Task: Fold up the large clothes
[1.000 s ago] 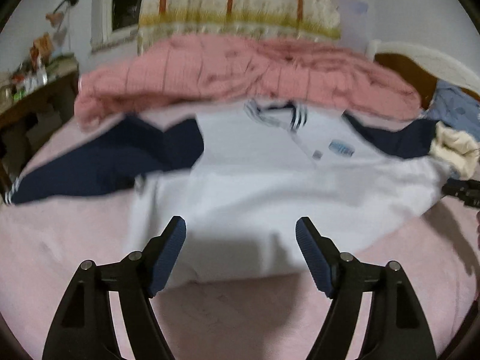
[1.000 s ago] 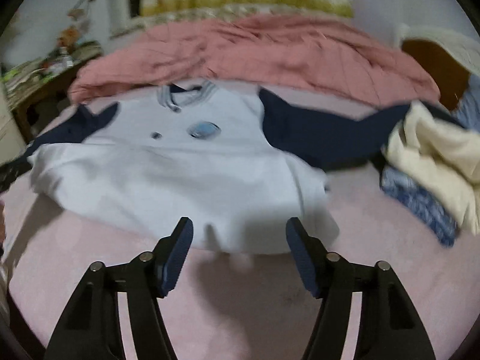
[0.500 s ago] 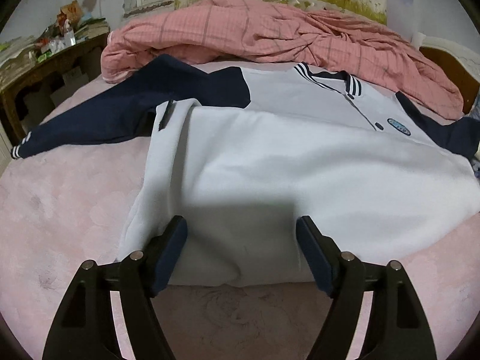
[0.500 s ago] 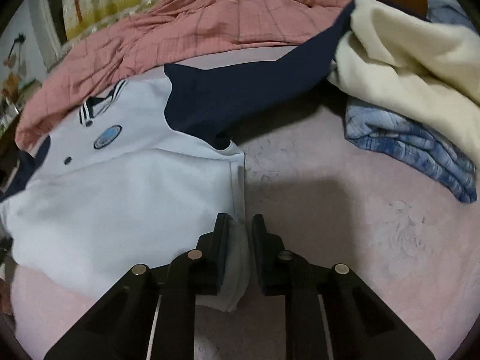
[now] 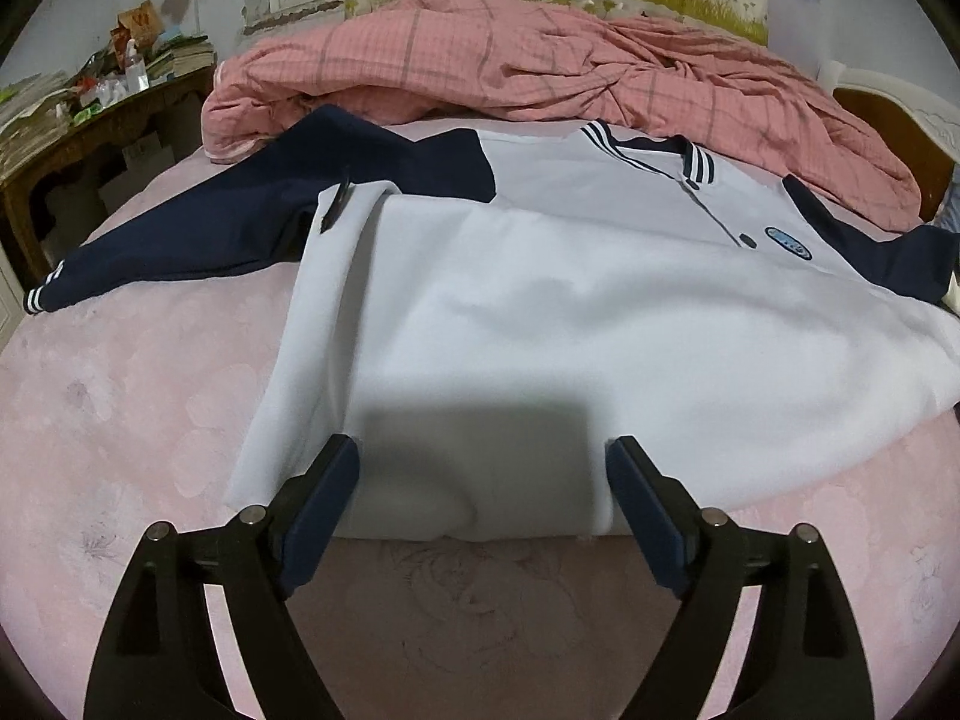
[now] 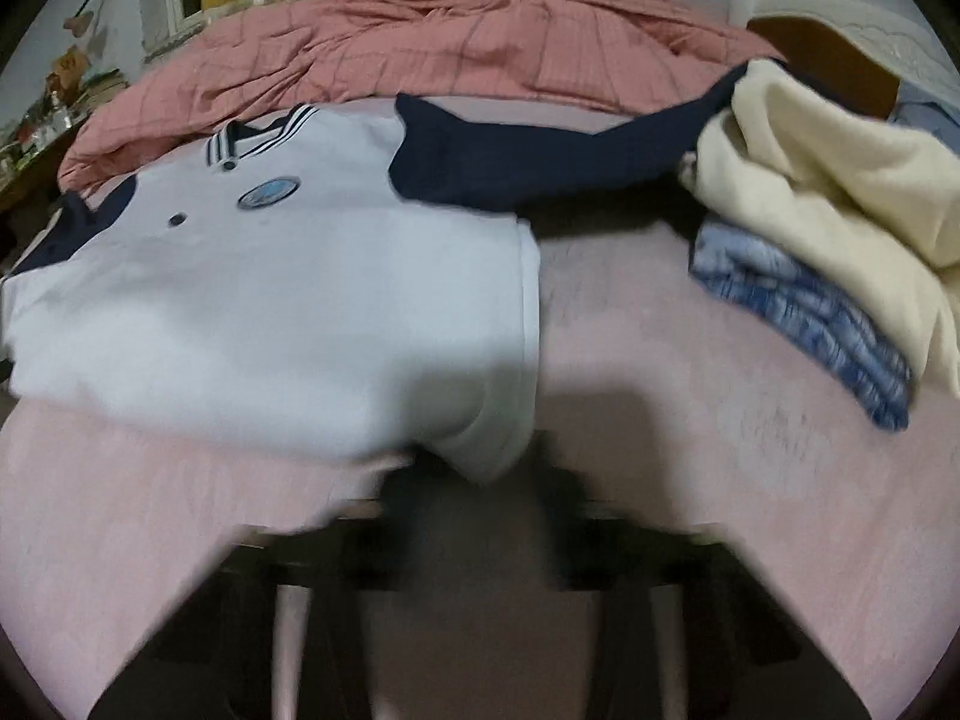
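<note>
A white jacket [image 5: 570, 324] with navy sleeves [image 5: 198, 240] and a striped collar lies spread on the pink bed, front up. My left gripper [image 5: 483, 492] is open, its blue pads either side of the jacket's near hem, just above it. In the right wrist view the jacket [image 6: 288, 312] lies left of centre, its right navy sleeve [image 6: 540, 162] stretched toward the clothes pile. My right gripper [image 6: 480, 492] is blurred by motion; its fingers appear parted around the jacket's near right corner, whose hem hangs between them.
A rumpled pink plaid quilt [image 5: 540, 72] lies behind the jacket. A cream garment [image 6: 840, 180] on folded blue denim [image 6: 798, 312] sits at the right. A cluttered wooden desk [image 5: 78, 126] stands at the left. The headboard [image 5: 888, 120] is at the right.
The right gripper, shut on the jacket's right corner half a second ago, has parted its fingers and is moving, blurred. The left gripper stayed open and crept closer to the hem.
</note>
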{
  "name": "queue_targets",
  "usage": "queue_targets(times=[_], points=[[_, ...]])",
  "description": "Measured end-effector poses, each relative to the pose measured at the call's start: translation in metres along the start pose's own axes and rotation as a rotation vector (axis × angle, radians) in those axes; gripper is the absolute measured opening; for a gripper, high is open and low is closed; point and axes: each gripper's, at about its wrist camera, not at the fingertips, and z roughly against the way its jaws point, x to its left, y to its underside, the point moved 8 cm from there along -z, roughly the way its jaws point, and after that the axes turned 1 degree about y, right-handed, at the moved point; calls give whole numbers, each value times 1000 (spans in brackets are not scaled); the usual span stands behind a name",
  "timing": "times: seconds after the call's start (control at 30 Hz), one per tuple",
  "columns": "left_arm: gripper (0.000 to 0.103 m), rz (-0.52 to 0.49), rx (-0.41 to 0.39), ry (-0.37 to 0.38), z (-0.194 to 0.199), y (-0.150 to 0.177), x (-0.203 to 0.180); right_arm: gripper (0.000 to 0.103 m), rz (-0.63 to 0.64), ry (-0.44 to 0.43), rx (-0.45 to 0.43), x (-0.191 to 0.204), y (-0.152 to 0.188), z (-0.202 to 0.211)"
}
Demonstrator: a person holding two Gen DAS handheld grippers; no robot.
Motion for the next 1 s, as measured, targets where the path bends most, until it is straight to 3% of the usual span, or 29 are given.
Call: queue_targets(times=[0.07,0.13,0.2,0.27,0.33,0.37,0.47,0.5,0.67,0.77,0.83,0.93,1.0], points=[[84,-6,-3,-10,0,0,1,7,8,60,-28,-4,-6,3],[82,-13,-8,-16,1,-1,0,7,72,103,-168,0,-17,33],[72,-26,-11,-6,1,-1,-3,7,88,143,-219,1,-23,49],[72,-41,-12,-17,1,-1,-6,7,74,154,-186,0,-25,41],[73,-50,-11,-30,1,0,-7,7,59,183,-22,-3,-8,3],[73,-52,-8,-36,0,0,-7,7,58,183,13,-1,0,-4],[75,-55,-9,-45,0,0,-7,13,72,219,-16,-1,1,3],[75,-55,-10,-48,0,0,-7,17,37,217,-39,-5,-3,11],[75,-69,-31,-68,2,0,-8,17,-65,173,-133,-5,-20,47],[75,-67,-39,-72,3,0,-8,31,-45,172,-256,13,-37,78],[75,-62,-41,-69,3,-1,-7,40,-34,97,-301,31,-47,90],[76,-45,-49,-65,5,-2,-5,41,-27,-36,-231,54,-52,70],[75,-1,-57,-53,10,-6,2,41,-49,-56,-157,57,-51,42]])
